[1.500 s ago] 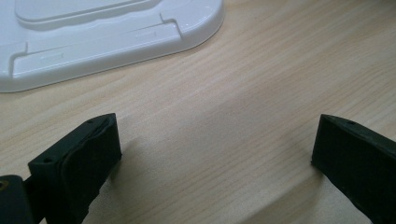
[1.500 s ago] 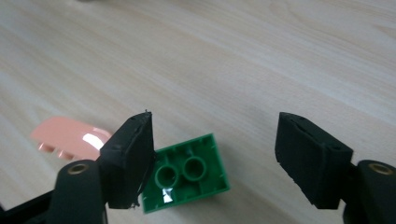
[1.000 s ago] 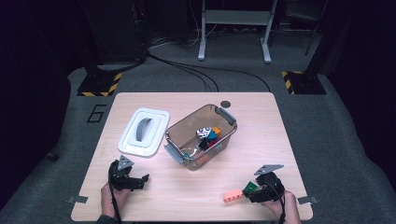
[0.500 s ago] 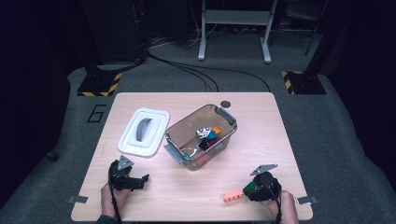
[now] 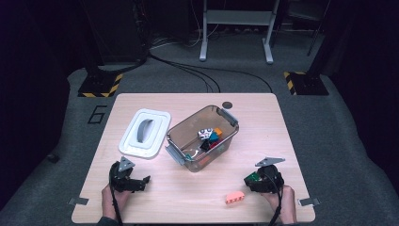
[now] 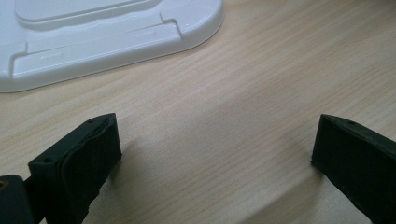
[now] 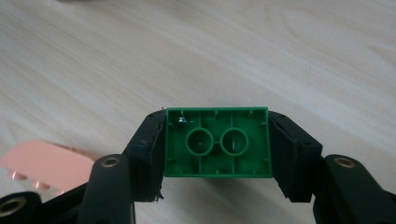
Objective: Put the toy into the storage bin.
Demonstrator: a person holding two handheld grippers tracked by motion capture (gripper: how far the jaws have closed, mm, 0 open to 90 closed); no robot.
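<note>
A green plastic building brick sits clamped between the two black jaws of the right gripper, its hollow underside with two round tubes facing the camera. The jaws have just been closing onto it, above the near right part of the pale wooden table. A salmon-pink plastic brick lies on the table just beside that gripper. The left gripper rests with jaws wide apart, holding nothing, near a white plastic lid. A large "6" is marked on the grey floor.

Dim room. Grey carpeted floor; light wooden table centred. Black cables trail behind. Two hazard-striped bases; grey metal stand at rear.
</note>
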